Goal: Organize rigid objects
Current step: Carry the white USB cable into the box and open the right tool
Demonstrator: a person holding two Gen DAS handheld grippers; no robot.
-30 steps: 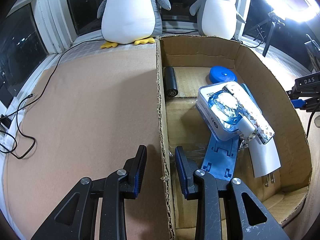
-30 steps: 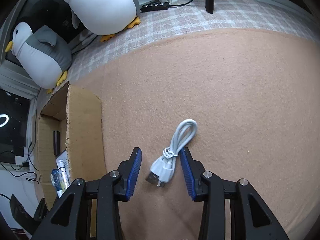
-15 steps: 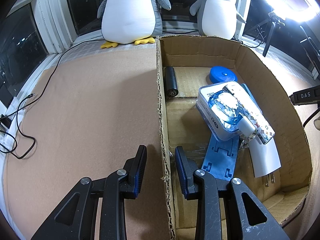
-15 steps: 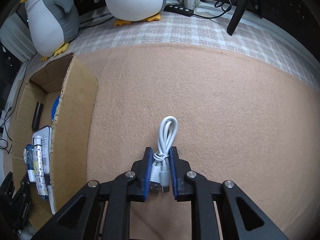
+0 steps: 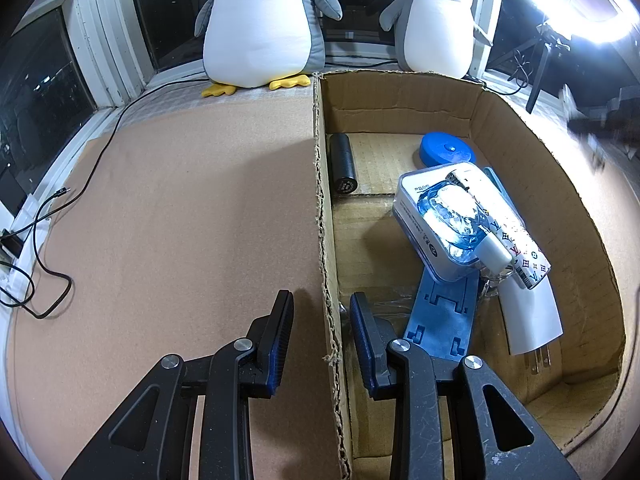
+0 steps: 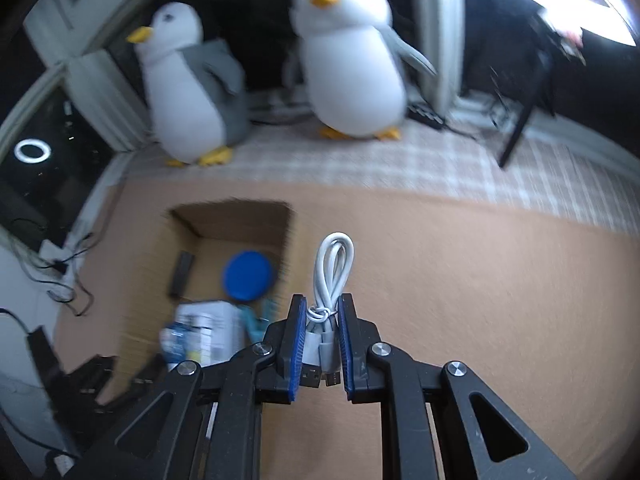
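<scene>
My right gripper (image 6: 322, 310) is shut on a coiled white USB cable (image 6: 330, 276), lifted off the tan mat, its loop sticking up ahead of the fingers. The cardboard box (image 6: 230, 220) lies below and to the left in this blurred view. In the left wrist view my left gripper (image 5: 320, 308) stands open, its fingers straddling the box's left wall (image 5: 326, 240) without pinching it. The box holds a black cylinder (image 5: 341, 164), a blue round disc (image 5: 446, 152), a white-and-blue packaged item (image 5: 444, 220), a patterned tube (image 5: 516, 248), a blue folding stand (image 5: 444, 316) and a white plug (image 5: 532, 320).
Two plush penguins (image 5: 260, 24) (image 5: 434, 20) stand on the sill behind the box. A black cable (image 5: 52, 216) trails over the mat's left edge. A bright lamp and tripod (image 5: 544, 56) stand at the right. Tan mat (image 5: 180, 220) stretches left of the box.
My right gripper closed on the white cable, lifted it off the mat and swung toward the box. The left gripper has not moved.
</scene>
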